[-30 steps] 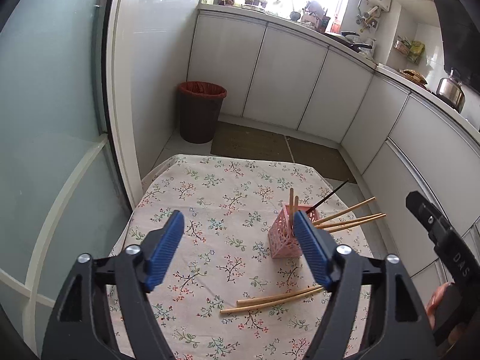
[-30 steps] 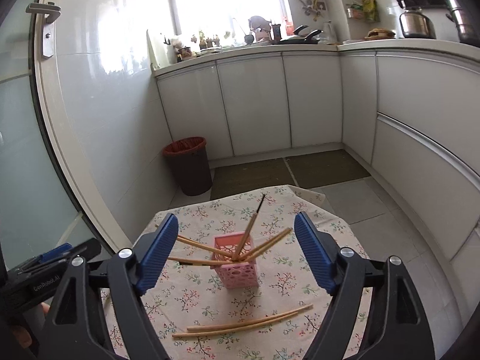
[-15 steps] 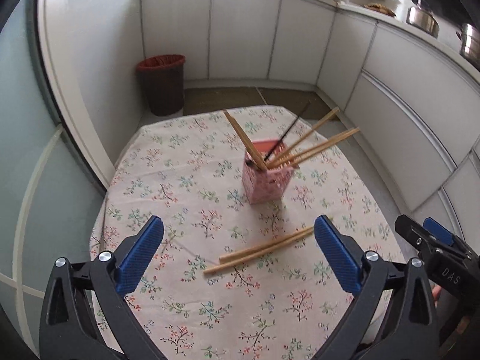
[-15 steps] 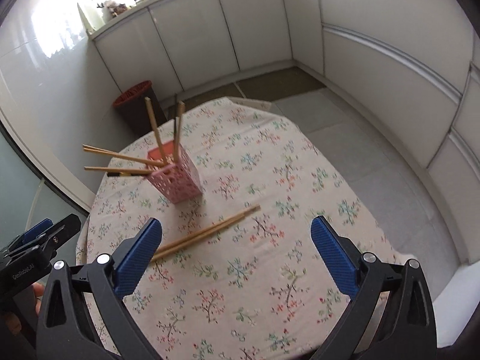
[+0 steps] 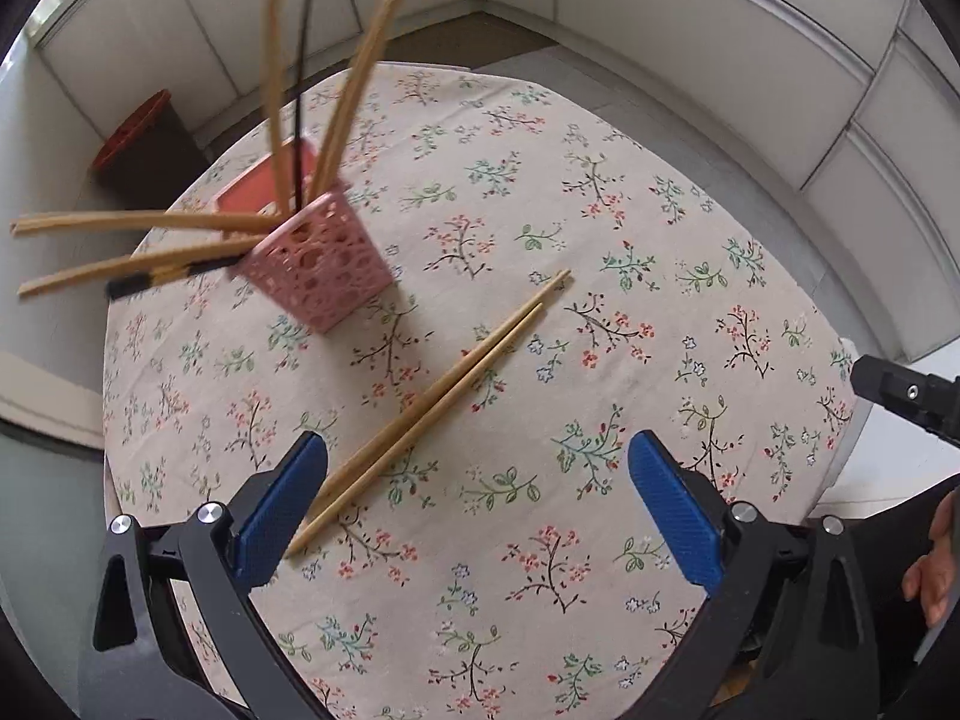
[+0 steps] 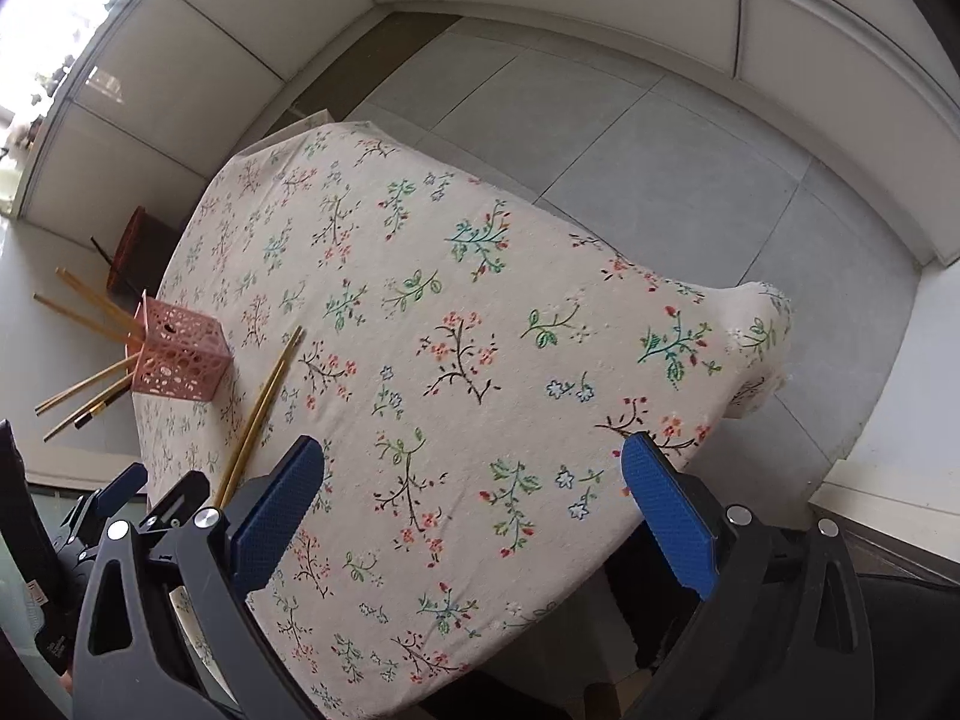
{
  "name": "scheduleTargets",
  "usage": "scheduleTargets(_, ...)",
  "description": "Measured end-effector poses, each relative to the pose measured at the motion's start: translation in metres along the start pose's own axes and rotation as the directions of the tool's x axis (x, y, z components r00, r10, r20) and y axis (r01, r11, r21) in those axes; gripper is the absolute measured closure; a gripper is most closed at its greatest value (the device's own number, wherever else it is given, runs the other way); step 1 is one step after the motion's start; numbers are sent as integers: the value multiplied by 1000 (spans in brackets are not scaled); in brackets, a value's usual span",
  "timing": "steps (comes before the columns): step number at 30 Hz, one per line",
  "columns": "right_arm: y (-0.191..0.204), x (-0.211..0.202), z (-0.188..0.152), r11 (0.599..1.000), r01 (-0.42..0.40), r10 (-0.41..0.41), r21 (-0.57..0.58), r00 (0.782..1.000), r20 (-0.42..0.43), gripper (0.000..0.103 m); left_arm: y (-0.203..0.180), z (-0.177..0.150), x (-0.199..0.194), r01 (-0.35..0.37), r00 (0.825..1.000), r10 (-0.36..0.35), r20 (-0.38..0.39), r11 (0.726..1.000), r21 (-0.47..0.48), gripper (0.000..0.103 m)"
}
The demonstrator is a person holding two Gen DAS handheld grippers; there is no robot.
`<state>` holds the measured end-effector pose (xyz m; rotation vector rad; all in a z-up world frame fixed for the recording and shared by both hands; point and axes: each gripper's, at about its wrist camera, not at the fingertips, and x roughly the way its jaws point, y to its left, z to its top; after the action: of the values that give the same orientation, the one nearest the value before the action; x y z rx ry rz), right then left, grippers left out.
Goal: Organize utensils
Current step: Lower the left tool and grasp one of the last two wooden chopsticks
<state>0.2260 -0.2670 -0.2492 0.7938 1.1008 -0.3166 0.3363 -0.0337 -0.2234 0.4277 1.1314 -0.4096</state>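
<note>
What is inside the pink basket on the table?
The pink basket holds several wooden chopsticks and dark ones, leaning outward. Their lower ends are hidden by its wall.

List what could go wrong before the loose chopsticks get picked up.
1. The loose chopsticks lie flat and close together on the cloth; the left claw, open above their near ends, may catch only one or pinch fabric.
2. The pink holder looks light, with sticks splayed far outward; a bump while inserting could tip it.
3. The right claw hangs open close to the left one; they might collide.
</note>
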Motion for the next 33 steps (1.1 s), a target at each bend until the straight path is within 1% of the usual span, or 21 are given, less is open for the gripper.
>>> scheduleTargets(2, -5, 1, 2, 1000, -9, 9, 21, 1000, -11, 6, -15, 12, 9, -2, 1000, 2, -1, 998, 64, 7)
scheduleTargets(4, -6, 2, 3, 1000, -12, 12, 23, 1000, -23, 6, -29, 24, 18, 2, 1000, 0, -10, 990, 138, 7)
scheduleTargets(6, -5, 4, 4, 1000, -15, 16, 21, 999, -30, 6, -42, 37, 31, -19, 999, 26, -29, 976, 216, 9)
scheduleTargets(8, -4, 4, 4, 1000, -21, 21, 16, 999, -31, 6, -51, 50, 45, -11, 998, 26, -53, 961, 278, 11)
scheduleTargets(11, -2, 4, 4, 1000, -20, 20, 8, 999, -30, 6, -55, 68, 69, 8, 993, 31, -113, 946, 323, 17)
scheduleTargets(12, -2, 6, 4, 1000, -20, 20, 6, 999, -35, 6, -54, 74, 77, 17, 990, 30, -139, 945, 328, 23)
scheduleTargets(13, -2, 7, 4, 1000, -19, 20, 6, 999, -41, 6, -52, 79, 86, 25, 986, 31, -166, 944, 328, 26)
scheduleTargets(16, -2, 12, 5, 1000, -19, 19, 7, 998, -60, 6, -39, 86, 106, 41, 974, 30, -223, 951, 307, 42)
scheduleTargets(17, -2, 12, 5, 1000, -18, 18, 8, 998, -62, 6, -35, 89, 111, 48, 971, 26, -239, 953, 299, 44)
scheduleTargets(19, -3, 14, 6, 1000, -15, 16, 12, 998, -64, 6, -28, 91, 119, 65, 963, 13, -269, 957, 283, 61)
scheduleTargets(21, -4, 15, 7, 1000, -14, 15, 16, 998, -66, 6, -25, 90, 126, 82, 956, 5, -295, 956, 282, 69)
scheduleTargets(23, -3, 17, 6, 1000, -12, 13, 14, 997, -71, 6, -22, 89, 126, 95, 958, -11, -287, 954, 283, 73)
scheduleTargets(25, -1, 18, 5, 1000, -8, 8, 5, 997, -77, 6, -21, 89, 125, 106, 958, -24, -284, 955, 276, 79)
scheduleTargets(27, 1, 19, 4, 1000, -3, 3, -4, 997, -76, 6, -20, 89, 126, 114, 960, -38, -279, 958, 263, 84)
scheduleTargets(28, 2, 19, 4, 1000, 1, -2, -10, 997, -72, 6, -19, 89, 125, 115, 960, -44, -275, 962, 248, 90)
scheduleTargets(30, 3, 19, 4, 1000, 7, -8, -15, 998, -66, 6, -13, 86, 124, 121, 963, -65, -261, 972, 202, 91)
scheduleTargets(33, 5, 22, 4, 1000, 13, -14, -17, 997, -71, 6, -4, 76, 119, 153, 964, -132, -233, 985, 75, 91)
